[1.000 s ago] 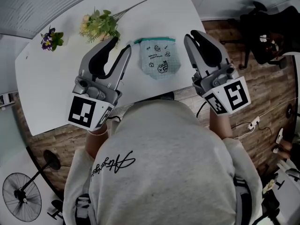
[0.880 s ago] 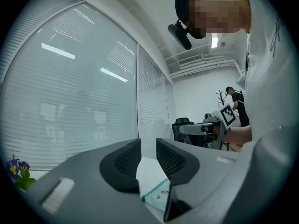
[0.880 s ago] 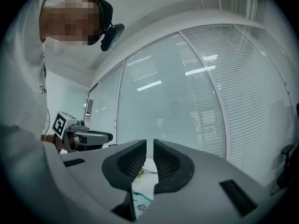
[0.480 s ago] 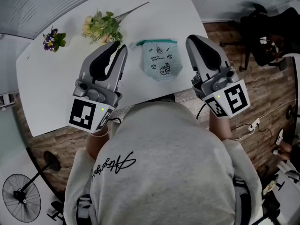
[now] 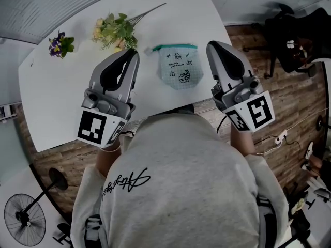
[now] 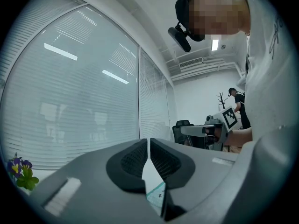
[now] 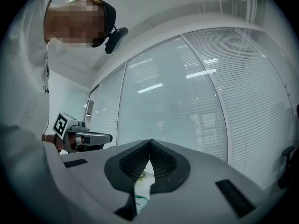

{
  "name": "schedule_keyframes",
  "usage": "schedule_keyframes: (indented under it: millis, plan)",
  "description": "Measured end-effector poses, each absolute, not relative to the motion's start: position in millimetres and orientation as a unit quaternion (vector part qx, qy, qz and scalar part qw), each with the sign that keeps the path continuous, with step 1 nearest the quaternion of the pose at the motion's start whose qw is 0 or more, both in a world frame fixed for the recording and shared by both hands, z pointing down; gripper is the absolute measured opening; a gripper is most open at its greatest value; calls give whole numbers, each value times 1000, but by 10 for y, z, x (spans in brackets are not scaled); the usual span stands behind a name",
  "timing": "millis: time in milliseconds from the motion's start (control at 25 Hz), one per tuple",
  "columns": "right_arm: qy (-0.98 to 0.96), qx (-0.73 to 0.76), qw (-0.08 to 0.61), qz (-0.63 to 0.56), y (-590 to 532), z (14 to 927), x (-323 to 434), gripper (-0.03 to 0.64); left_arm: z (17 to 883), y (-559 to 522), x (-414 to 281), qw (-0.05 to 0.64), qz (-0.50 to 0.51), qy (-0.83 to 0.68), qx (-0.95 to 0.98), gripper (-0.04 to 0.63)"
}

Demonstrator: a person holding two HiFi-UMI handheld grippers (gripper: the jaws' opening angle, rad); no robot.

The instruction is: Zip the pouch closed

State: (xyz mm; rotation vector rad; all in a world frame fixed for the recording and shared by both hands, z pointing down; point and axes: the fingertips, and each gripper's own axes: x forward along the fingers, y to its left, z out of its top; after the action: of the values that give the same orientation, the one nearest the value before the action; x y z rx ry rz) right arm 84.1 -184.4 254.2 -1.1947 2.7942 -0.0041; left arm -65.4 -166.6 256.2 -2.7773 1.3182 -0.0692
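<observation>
Head view steeply down on table (image 5: 62, 97); gripper views level, low over it; all share pouch (image 5: 178, 68)

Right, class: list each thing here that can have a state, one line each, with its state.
Left claw: just closed, shut, empty.
Right claw: just closed, shut, empty.
Pale teal printed fabric pouch: flat on white table, untouched; zip unclear.
Yellow flower bunch: lying on table.

White rounded tabletop (image 5: 62, 97): one. Pale teal printed fabric pouch (image 5: 179, 66): one. Flower bunches: two (purple flower bunch (image 5: 61, 44), yellow-green flower bunch (image 5: 115, 30)). Grey tongs: two (left tongs (image 5: 133, 52), right tongs (image 5: 212, 46)).
</observation>
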Motion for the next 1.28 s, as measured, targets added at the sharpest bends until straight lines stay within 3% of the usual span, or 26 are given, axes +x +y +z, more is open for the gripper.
schedule_keyframes:
  millis: [1280]
  plan:
    - [901,-431,42,21,-1691,2522,565,0,2530,-1528,-1030,32,-9,411,-911,5]
